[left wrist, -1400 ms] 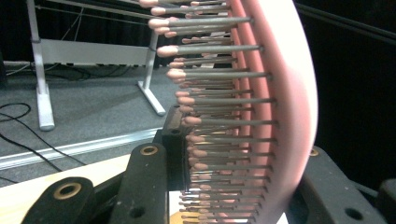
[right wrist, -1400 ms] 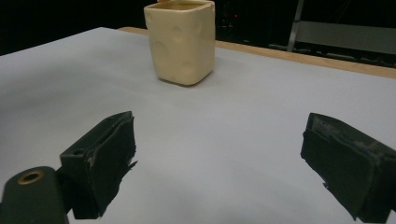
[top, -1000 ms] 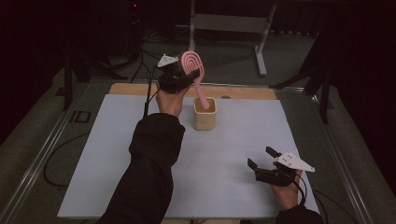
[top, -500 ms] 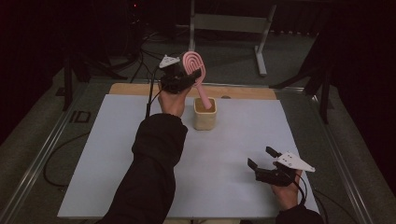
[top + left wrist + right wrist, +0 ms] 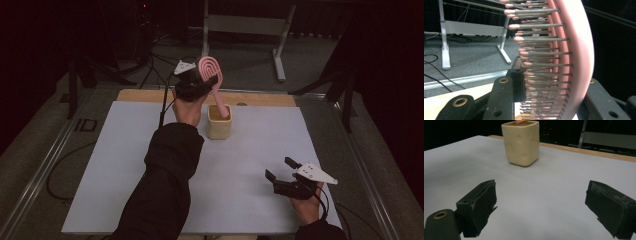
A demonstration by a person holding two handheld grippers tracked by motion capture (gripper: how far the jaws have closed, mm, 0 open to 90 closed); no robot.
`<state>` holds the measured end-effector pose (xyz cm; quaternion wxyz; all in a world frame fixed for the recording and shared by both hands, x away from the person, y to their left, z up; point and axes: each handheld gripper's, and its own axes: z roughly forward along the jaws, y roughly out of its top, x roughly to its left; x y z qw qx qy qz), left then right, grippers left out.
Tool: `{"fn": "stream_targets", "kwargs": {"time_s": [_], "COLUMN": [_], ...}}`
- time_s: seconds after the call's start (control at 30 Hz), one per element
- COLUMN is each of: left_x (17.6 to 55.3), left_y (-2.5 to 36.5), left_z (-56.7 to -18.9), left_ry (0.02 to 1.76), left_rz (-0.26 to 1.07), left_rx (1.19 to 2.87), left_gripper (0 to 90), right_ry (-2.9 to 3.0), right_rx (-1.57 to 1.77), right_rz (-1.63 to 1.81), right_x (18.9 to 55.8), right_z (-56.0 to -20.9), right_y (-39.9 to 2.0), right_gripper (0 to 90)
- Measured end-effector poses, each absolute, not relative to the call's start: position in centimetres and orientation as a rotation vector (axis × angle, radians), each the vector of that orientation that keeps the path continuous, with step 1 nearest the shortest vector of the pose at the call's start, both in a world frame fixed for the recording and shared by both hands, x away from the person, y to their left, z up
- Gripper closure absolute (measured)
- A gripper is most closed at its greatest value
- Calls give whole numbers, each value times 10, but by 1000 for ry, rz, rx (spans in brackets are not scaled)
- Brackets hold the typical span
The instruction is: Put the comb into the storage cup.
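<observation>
Brush: a pink hairbrush (image 5: 210,75), upper middle of the high view, head up and tilted, its handle slanting down to the right into the cup. In the left gripper view its head (image 5: 571,57) runs up the right half of the frame, grey bristles with pink tips pointing to the left.

Cup: a cream, square-sided cup (image 5: 219,122) just above the centre of the high view, upright on the white sheet. In the right gripper view it stands at top centre (image 5: 521,143), with a bit of pink showing at its rim.

Left gripper: (image 5: 196,82) at upper middle of the high view, just left of the cup and above it, clamped on the brush head. In the left gripper view one black jaw presses into the bristle side at lower left and the other lies against the smooth back at lower right.

Right gripper: (image 5: 283,176) lower right of the high view, well apart from the cup, low over the sheet. Its jaws stand wide with nothing between them; the right gripper view shows bare sheet in the gap.

Table: a white sheet (image 5: 125,165) covers most of it, with a strip of wood (image 5: 145,95) along the far edge.

Sleeve: a dark sleeve (image 5: 165,185) comes up from the bottom of the high view to the left hand.
</observation>
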<state>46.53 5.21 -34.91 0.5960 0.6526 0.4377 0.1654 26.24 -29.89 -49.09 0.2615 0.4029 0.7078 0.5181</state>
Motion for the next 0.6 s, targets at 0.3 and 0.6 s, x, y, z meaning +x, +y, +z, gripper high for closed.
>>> {"fn": "stream_targets", "kwargs": {"time_s": [0.3, 0.6], "left_x": [465, 464], "left_y": [50, 48], "left_z": [-351, -353], "left_ry": [1017, 1018], "left_rz": [386, 388], "left_rx": [1520, 1524], "left_gripper": [644, 644], "right_ry": [1914, 1913], "right_rx": [1090, 1092], "right_rz": [1405, 1406], "right_x": [262, 262], "right_z": [-491, -491], "right_y": [-299, -299], "right_gripper": [95, 96]}}
